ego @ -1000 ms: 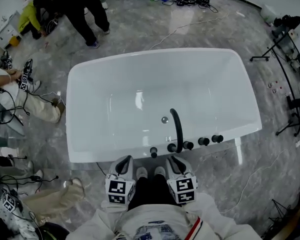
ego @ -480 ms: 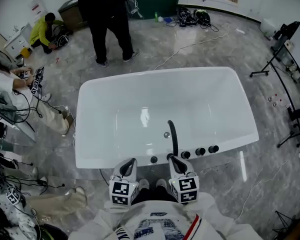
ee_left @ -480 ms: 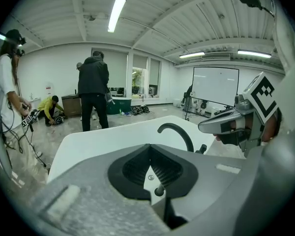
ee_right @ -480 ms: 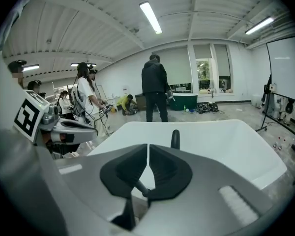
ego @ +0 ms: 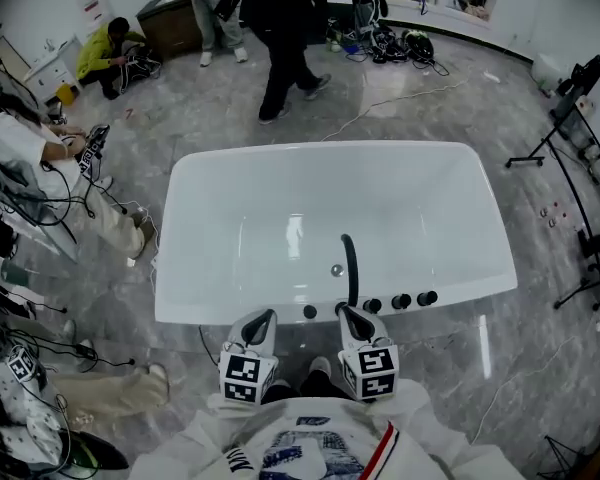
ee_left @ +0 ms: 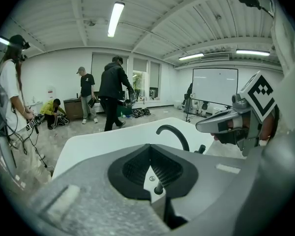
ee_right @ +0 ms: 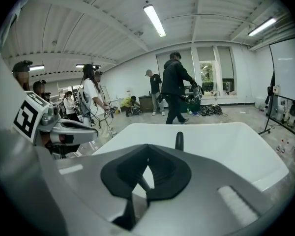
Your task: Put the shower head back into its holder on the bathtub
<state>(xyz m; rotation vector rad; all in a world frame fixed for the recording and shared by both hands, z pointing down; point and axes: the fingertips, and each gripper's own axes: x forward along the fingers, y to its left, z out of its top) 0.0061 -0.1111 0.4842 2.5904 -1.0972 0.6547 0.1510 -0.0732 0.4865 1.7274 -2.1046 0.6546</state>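
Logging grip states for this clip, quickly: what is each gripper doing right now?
Left gripper: closed, nothing between the jaws.
Right gripper: jaws have just been closing, now closed, nothing between them.

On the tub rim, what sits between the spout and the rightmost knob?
Two black knobs, side by side, between the spout and the rightmost knob; the head view shows it.

the basin of the white bathtub [ego: 208, 230] lies open from above, wide between its walls. on its near rim the arched black spout [ego: 351, 268] and a row of black knobs [ego: 401, 300] stand in the way. a seated person [ego: 32, 158] and cables [ego: 55, 348] crowd the floor at left, stands [ego: 567, 133] at right.
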